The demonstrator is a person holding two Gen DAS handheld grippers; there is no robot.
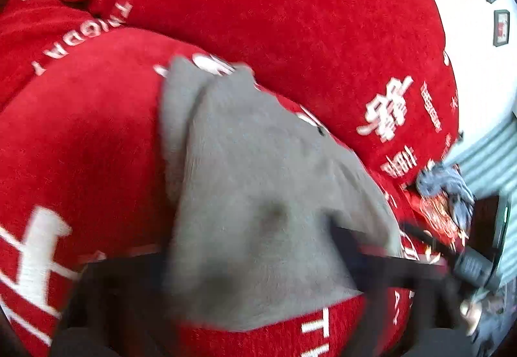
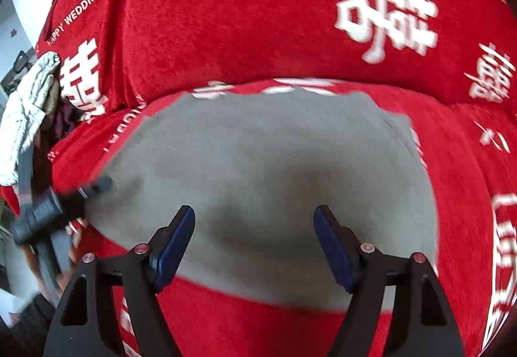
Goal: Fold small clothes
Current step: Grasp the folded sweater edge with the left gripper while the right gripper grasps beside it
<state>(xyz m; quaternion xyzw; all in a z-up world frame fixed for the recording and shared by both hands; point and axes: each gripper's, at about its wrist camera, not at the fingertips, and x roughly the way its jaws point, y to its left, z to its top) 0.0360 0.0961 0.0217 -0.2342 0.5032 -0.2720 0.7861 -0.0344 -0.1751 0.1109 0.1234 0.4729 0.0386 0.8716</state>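
Note:
A small grey garment (image 1: 258, 169) lies spread on the red cover and fills the middle of the right wrist view (image 2: 265, 156). My left gripper (image 1: 248, 243) is blurred at its near edge. Its dark fingers (image 1: 349, 243) stand apart, with the grey fabric lying between and over them, and I see no pinch. From the right wrist view, the left gripper (image 2: 97, 187) has its tip at the garment's left edge. My right gripper (image 2: 255, 218) hovers over the garment's near half, and its blue pads (image 2: 174, 243) are wide apart with nothing between them.
A red plush cover (image 2: 258, 17) with white characters drapes the seat and the backrest. A blue-grey bundle of cloth (image 1: 446, 185) lies at the far right of the seat, by a white wall with framed pictures (image 1: 501, 27). Pale patterned fabric (image 2: 29, 104) hangs at the left edge.

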